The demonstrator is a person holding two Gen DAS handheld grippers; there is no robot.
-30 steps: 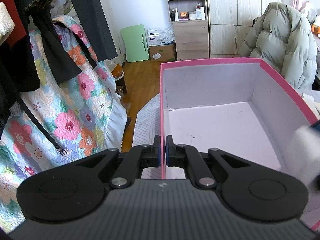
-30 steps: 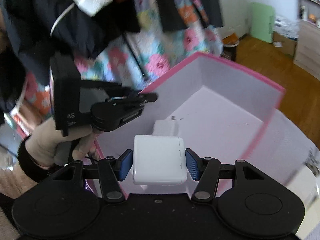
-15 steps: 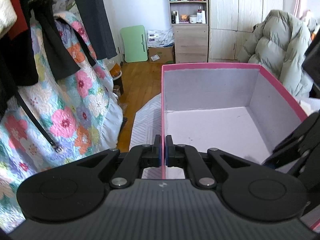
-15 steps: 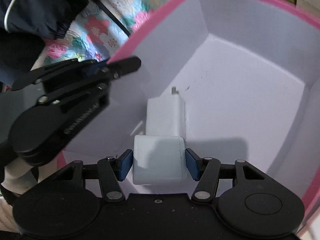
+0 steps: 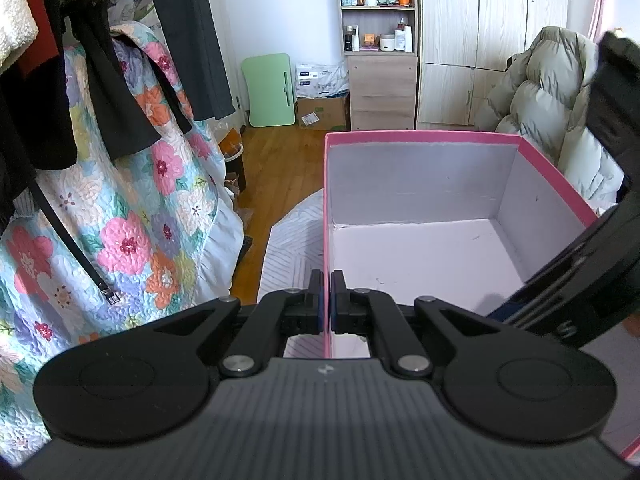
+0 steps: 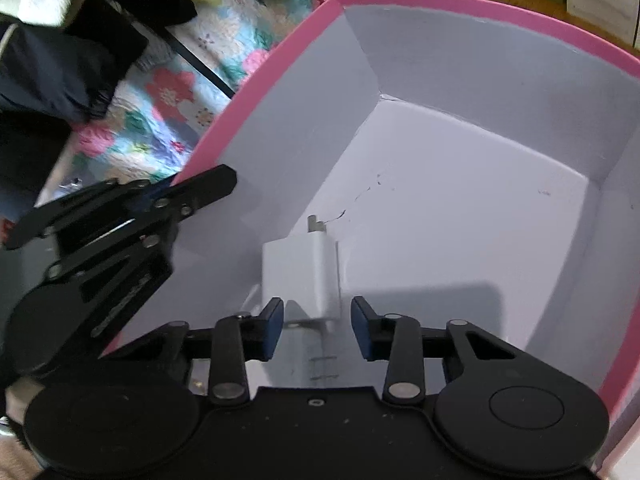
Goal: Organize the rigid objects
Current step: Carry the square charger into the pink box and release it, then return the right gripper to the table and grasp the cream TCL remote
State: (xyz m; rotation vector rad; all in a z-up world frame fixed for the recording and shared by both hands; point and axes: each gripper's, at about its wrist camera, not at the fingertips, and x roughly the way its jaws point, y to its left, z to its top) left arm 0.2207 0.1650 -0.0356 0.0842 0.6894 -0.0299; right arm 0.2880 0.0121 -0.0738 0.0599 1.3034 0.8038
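Observation:
A pink box with a white inside (image 5: 424,136) (image 6: 472,4) stands open in front of me. My left gripper (image 5: 327,300) is shut on the box's left wall, pinching the pink rim; it also shows in the right wrist view (image 6: 168,192). My right gripper (image 6: 318,324) is inside the box with its jaws open. A white power adapter (image 6: 304,272) lies on the box floor just beyond the open fingers, prongs pointing away. The right gripper's body shows at the right edge of the left wrist view (image 5: 580,280), its fingertips out of sight there.
A floral quilt (image 5: 132,216) with dark clothes hanging over it (image 5: 100,80) is left of the box. A puffy green coat (image 5: 552,120) lies behind the box on the right. A shelf unit (image 5: 380,60) and a wooden floor (image 5: 276,168) are farther back.
My right gripper went down into the box with the white adapter, then opened; the adapter now lies on the box floor. The left gripper kept its hold on the box wall.

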